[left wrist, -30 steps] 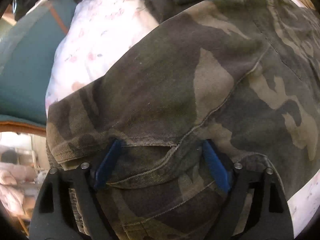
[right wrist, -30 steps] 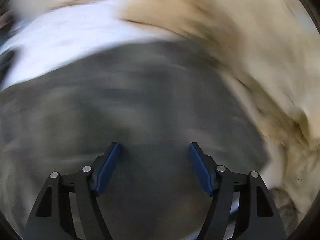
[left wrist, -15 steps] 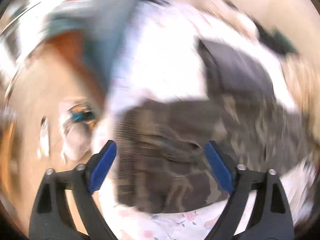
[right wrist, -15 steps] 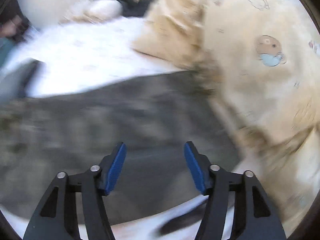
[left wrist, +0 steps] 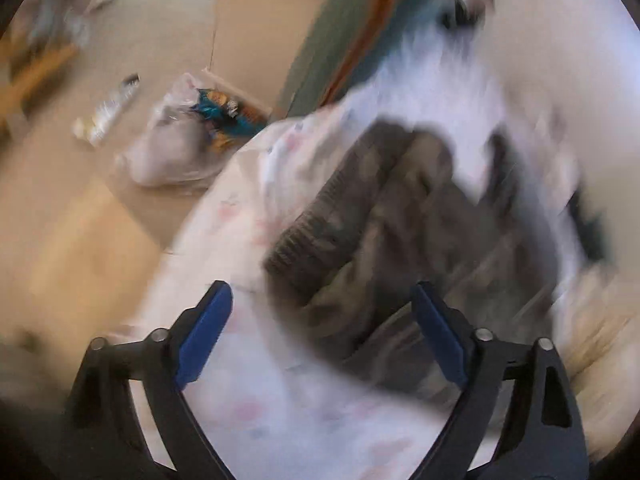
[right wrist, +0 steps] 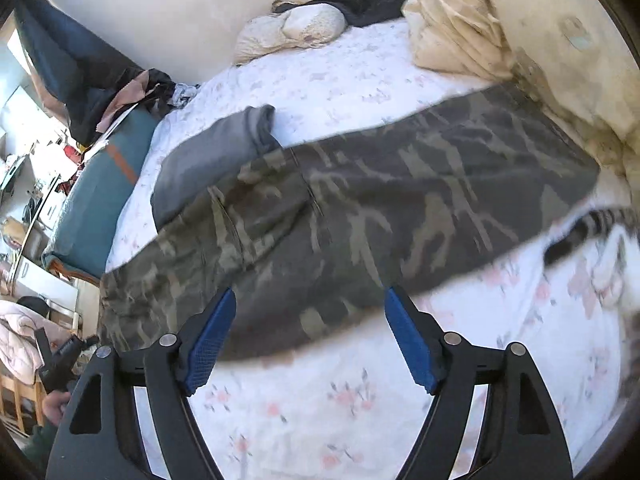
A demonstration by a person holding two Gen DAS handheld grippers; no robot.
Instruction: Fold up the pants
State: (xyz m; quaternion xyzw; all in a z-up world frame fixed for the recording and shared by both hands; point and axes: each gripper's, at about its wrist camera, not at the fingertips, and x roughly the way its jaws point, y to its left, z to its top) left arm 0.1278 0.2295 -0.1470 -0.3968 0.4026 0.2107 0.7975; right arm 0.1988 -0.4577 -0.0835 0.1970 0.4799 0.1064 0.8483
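The camouflage pants lie spread across the flowered bedsheet, waistband to the left and legs running right. In the left wrist view the pants are blurred, and their ribbed waistband faces the bed's edge. My left gripper hangs above the sheet and the waistband end. Its jaws stand wide and are closing a little, with nothing pressed between the pads. My right gripper hovers over the near edge of the pants. Its jaws are opening, and the cloth lies well below them.
A folded grey garment lies against the far side of the pants. Cream bedding is piled at the back right. Something striped grey and black lies at the right. Beside the bed, a plastic bag, a bottle and a cardboard box are on the floor.
Both grippers have lifted away from the pants and pulled back. The left one let go of the waistband cloth and rolled, so the floor now shows. The pants stay on the bed.
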